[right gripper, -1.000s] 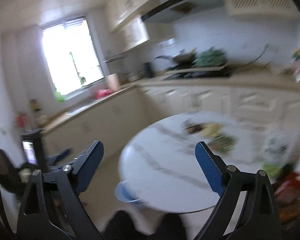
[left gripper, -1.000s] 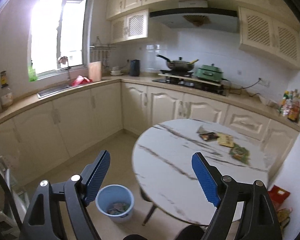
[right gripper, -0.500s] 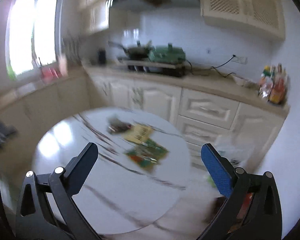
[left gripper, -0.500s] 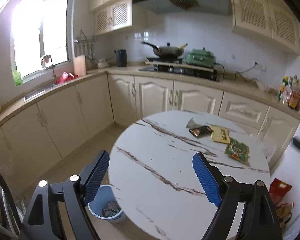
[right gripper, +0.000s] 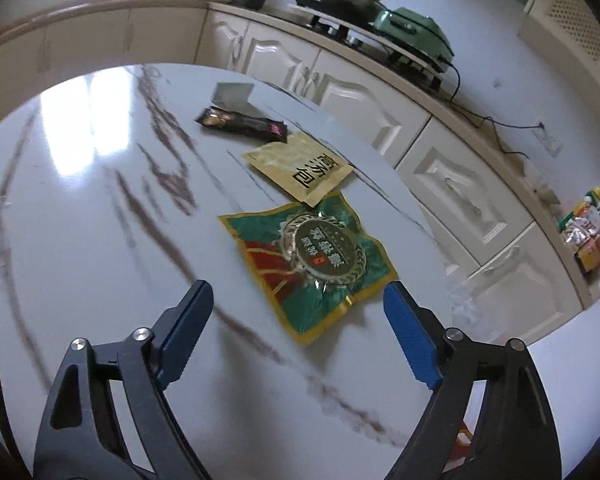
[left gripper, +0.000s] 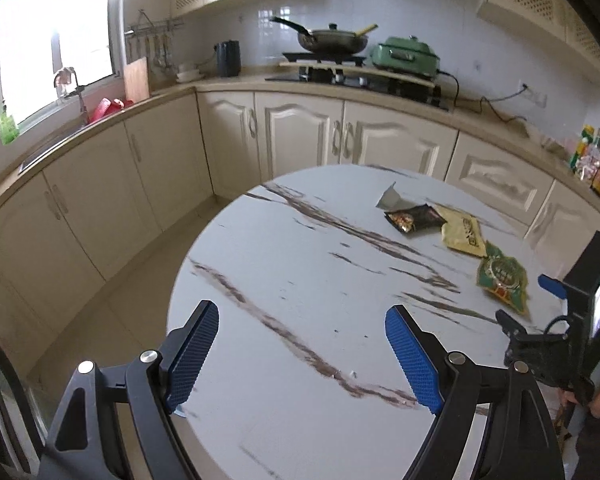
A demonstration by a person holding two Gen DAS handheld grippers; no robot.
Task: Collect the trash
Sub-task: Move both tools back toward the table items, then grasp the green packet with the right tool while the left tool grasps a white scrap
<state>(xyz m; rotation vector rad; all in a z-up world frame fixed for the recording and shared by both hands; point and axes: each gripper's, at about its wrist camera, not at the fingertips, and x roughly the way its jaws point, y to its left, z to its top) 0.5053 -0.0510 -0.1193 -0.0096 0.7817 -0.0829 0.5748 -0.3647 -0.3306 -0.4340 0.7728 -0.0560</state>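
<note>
Trash lies on the round marble table (right gripper: pixel 80 200): four flat packets in a loose row toward the far right side. Nearest the right gripper (right gripper: pixel 300 316) is a green packet with a round badge (right gripper: pixel 312 256). Its far edge seems to be tucked under a tan packet with dark writing (right gripper: pixel 300 168). Past that is a dark snack wrapper (right gripper: pixel 242 123), and then a small grey piece (right gripper: pixel 232 94) near the table's far edge.

The right gripper hangs just above the table with its jaws wide and nothing in them. The green packet sits right in front of the gap, so I think this is the reaching step for the first pick. No packet looks picked up yet.

The left gripper (left gripper: pixel 300 360) is over the near, bare part of the table, well away from the packets. Its jaws are wide too, and it holds nothing.

Next, the right gripper likely needs to go forward and down so one finger slides under the packet's near edge. The packet is thin and flat, so it could be hard to pinch. It may slide on the smooth top instead of lifting. No bin shows in either view, so I cannot tell where the trash will go
</note>
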